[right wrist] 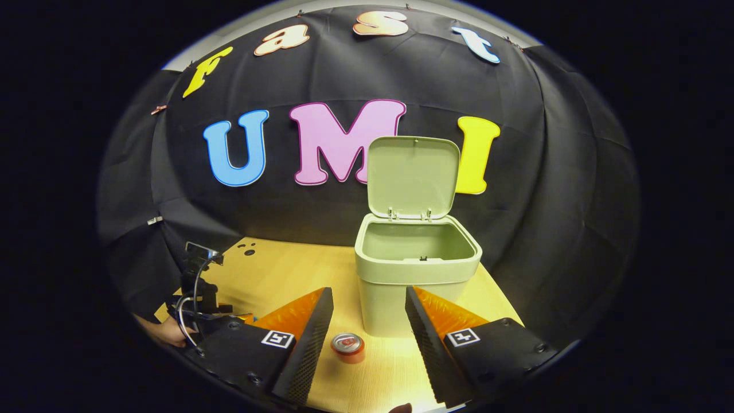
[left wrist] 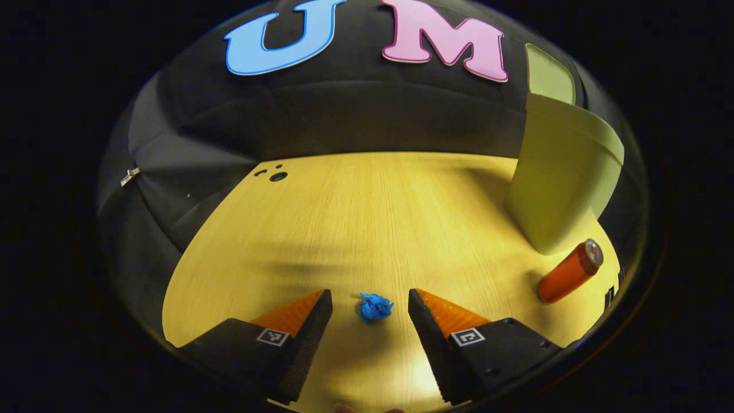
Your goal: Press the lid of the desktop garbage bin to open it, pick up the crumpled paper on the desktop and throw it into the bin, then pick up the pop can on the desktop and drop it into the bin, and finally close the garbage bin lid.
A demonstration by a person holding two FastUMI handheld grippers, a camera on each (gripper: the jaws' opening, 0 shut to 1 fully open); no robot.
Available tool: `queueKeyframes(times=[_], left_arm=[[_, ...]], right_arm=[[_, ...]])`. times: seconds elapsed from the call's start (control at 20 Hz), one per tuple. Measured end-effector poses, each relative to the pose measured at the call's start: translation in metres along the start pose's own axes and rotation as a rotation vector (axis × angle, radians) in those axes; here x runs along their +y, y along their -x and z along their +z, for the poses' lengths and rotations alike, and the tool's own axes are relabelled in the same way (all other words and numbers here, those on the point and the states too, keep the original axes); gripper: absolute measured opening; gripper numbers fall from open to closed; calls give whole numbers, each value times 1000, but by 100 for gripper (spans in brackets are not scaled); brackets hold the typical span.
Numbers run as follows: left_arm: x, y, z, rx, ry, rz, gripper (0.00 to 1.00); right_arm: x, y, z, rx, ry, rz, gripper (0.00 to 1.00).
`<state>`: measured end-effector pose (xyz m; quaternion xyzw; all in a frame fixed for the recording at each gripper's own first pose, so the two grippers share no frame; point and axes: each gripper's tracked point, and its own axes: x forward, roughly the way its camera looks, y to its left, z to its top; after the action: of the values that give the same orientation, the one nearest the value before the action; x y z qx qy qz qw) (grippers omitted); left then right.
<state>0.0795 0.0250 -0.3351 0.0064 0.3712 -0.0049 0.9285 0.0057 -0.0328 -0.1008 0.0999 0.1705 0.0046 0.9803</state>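
crumpled paper (left wrist: 375, 307) lay on the desk (left wrist: 367, 218) between your left claw's (left wrist: 370, 312) wide-open, empty fingers; your right claw (right wrist: 367, 321), equally open, faced the bin's (right wrist: 417, 269) raised lid (right wrist: 413, 178) and empty inside.

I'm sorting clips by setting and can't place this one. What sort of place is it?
Most likely a staged recording booth, not a real home: black cloth wall hung behind a bare wooden desktop, with just a few props set out, a small bin with its lid up, a pop can and crumpled paper.
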Motion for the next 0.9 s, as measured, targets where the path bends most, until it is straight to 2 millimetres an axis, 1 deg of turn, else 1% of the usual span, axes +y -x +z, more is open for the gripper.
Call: queueKeyframes(times=[0.25, 0.35, 0.4, 0.5, 0.55, 0.6, 0.7, 0.75, 0.8, 0.85, 0.9], left_arm=[[1, -32, -21, 62, -50, -6, 80], [0, -39, -27, 86, -61, -7, 76], [-2, -40, -25, 84, -59, -5, 76], [-5, -40, -26, 79, -62, -15, 75], [-7, -40, -27, 84, -66, -20, 72], [-10, -40, -26, 79, -69, -28, 68], [-10, -37, -23, 65, -90, -16, 57], [-11, -35, -19, 52, -98, -16, 42], [-12, -32, -12, 26, -102, -23, 42], [-12, -28, -4, -6, -108, -35, 40], [-12, -21, 5, -37, -115, -48, 41]], right_arm=[[2, 1, -9, 32, 1, -3, 81], [3, 3, -9, 40, 6, -2, 81], [3, 3, -8, 41, 8, -3, 81], [2, 4, -9, 42, 13, -5, 81], [2, 4, -9, 43, 14, -6, 81], [1, 5, -9, 44, 13, -6, 81], [1, 6, -11, 48, 11, -6, 81], [1, 6, -12, 50, 12, -5, 81], [1, 7, -13, 51, 11, -3, 81], [1, 8, -14, 52, 10, -1, 81], [2, 8, -14, 53, 9, 2, 81]])
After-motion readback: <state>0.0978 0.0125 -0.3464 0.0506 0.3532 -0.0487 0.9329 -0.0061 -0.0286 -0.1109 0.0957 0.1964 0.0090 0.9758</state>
